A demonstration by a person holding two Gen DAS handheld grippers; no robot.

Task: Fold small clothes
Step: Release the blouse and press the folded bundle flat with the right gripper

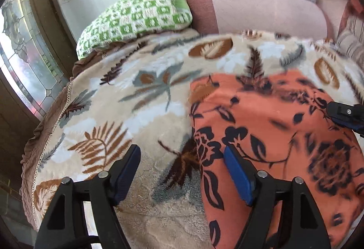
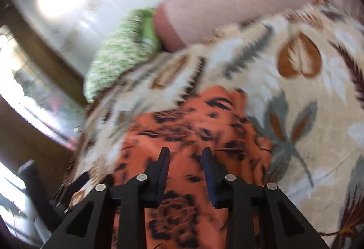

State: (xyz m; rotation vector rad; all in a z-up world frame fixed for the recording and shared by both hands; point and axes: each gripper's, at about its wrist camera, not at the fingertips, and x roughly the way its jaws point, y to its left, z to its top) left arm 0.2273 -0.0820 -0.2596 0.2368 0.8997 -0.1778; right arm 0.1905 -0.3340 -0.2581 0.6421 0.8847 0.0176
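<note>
Covering the bed and filling most of both views, the leaf-print blanket point(image 1: 141, 89) serves as the work surface; its edge drops off at the left of the left wrist view. A green checked pillow point(image 1: 136, 17) and a pink bolster point(image 1: 261, 12) lie at the far end, well apart from the work.

The orange floral garment point(image 1: 273, 130) lies spread flat on the blanket, with black flower print uppermost. In the left wrist view its near-left edge runs away from the camera, roughly in line with the fingers, and the cloth extends right and forward from there. Whether it is already folded once cannot be told.

The left gripper point(image 1: 182, 171) is spread wide, holding nothing. It straddles that left edge: the right finger sits over the cloth, the left finger over bare blanket. The right gripper point(image 2: 186, 169) hangs over the middle of the garment, jaws parted with a narrower gap, nothing between them; the view is motion-blurred, so contact with the cloth cannot be confirmed. Its tip also shows at the right edge of the left wrist view.

Judgement: the left gripper is nearer a graspable edge. A fold would likely carry that edge rightward across the cloth.
</note>
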